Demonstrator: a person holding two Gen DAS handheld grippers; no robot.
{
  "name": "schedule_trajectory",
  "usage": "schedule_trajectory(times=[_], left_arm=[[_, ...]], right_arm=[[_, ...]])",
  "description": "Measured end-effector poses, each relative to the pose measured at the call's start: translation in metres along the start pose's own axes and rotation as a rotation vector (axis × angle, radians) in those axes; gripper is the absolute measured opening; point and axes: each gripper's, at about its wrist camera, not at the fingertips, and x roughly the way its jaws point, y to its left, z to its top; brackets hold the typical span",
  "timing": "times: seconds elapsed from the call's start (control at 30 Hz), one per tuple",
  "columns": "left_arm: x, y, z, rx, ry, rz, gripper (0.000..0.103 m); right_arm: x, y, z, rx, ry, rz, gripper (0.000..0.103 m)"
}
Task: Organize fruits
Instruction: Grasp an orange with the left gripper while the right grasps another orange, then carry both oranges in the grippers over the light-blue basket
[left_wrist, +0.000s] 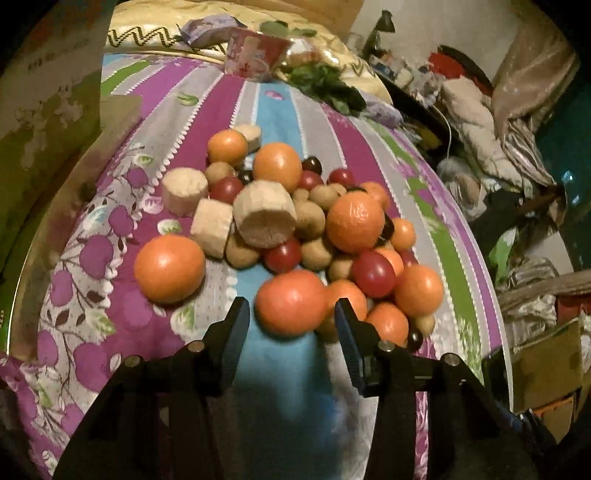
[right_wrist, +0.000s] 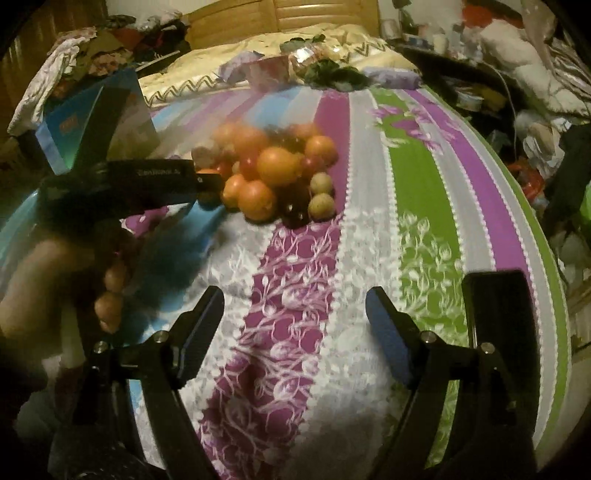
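The fruit pile (left_wrist: 295, 229) lies on the bed (left_wrist: 147, 332), on a striped floral bedspread (right_wrist: 295, 295), roughly midway between the side edges and closer to the foot than to the headboard (right_wrist: 280, 18). The pile contains oranges, red cherry tomatoes, small tan round fruits, dark plums, and pale peeled banana segments (left_wrist: 264, 214); most pieces touch one another.

One orange (left_wrist: 169, 268) sits apart at the pile's left side. A second orange (left_wrist: 290, 302) sits at the near edge of the pile.

Left gripper (left_wrist: 291, 317): jaws released and spread wide. The near orange lies between the two fingertips; the view is blurred, so contact cannot be confirmed.

Right gripper (right_wrist: 295, 306): jaws released and spread wide, nothing between them. It hangs over bare bedspread, well apart from the pile, toward the foot of the bed.

In the right wrist view, the left gripper body (right_wrist: 155, 177) reaches the pile from the left.

Near the head end of the bed lie a pink box (left_wrist: 255, 55) and dark green leaves (left_wrist: 321, 83). A blue box (right_wrist: 92, 122) stands at the left edge of the bed.
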Motion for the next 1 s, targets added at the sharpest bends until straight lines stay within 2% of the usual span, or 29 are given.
schedule_trajectory(times=[0.07, 0.13, 0.17, 0.23, 0.3, 0.57, 0.87, 0.9, 0.93, 1.0], left_arm=[[0.002, 0.001, 0.002, -0.005, -0.007, 0.008, 0.05], [0.002, 0.001, 0.003, 0.002, -0.009, 0.015, 0.047], [0.0, 0.0, 0.003, 0.01, -0.009, 0.007, 0.041], [-0.005, -0.005, 0.0, 0.046, -0.019, 0.031, 0.041], [-0.011, -0.006, -0.005, 0.059, -0.024, 0.054, 0.041], [-0.033, 0.001, -0.026, 0.056, -0.023, 0.029, 0.041], [-0.031, 0.0, -0.024, 0.057, -0.012, 0.008, 0.041], [-0.03, 0.0, -0.024, 0.055, -0.01, 0.007, 0.041], [-0.029, -0.001, -0.024, 0.052, -0.009, 0.006, 0.041], [-0.029, -0.001, -0.025, 0.053, -0.009, 0.004, 0.041]], right_arm=[[0.005, -0.002, 0.005, 0.008, 0.0, 0.001, 0.079], [0.009, -0.004, 0.01, 0.013, -0.001, 0.005, 0.069], [0.013, -0.005, 0.015, 0.014, 0.002, 0.008, 0.067], [0.02, -0.007, 0.025, 0.018, 0.0, 0.015, 0.061], [0.03, -0.007, 0.037, 0.02, 0.002, 0.017, 0.061], [0.057, 0.003, 0.077, -0.045, -0.031, 0.053, 0.061], [0.082, 0.005, 0.085, -0.122, 0.019, 0.047, 0.061], [0.083, 0.006, 0.085, -0.122, 0.025, 0.053, 0.059], [0.083, 0.007, 0.084, -0.116, 0.03, 0.067, 0.049], [0.083, 0.009, 0.082, -0.107, 0.037, 0.089, 0.042]])
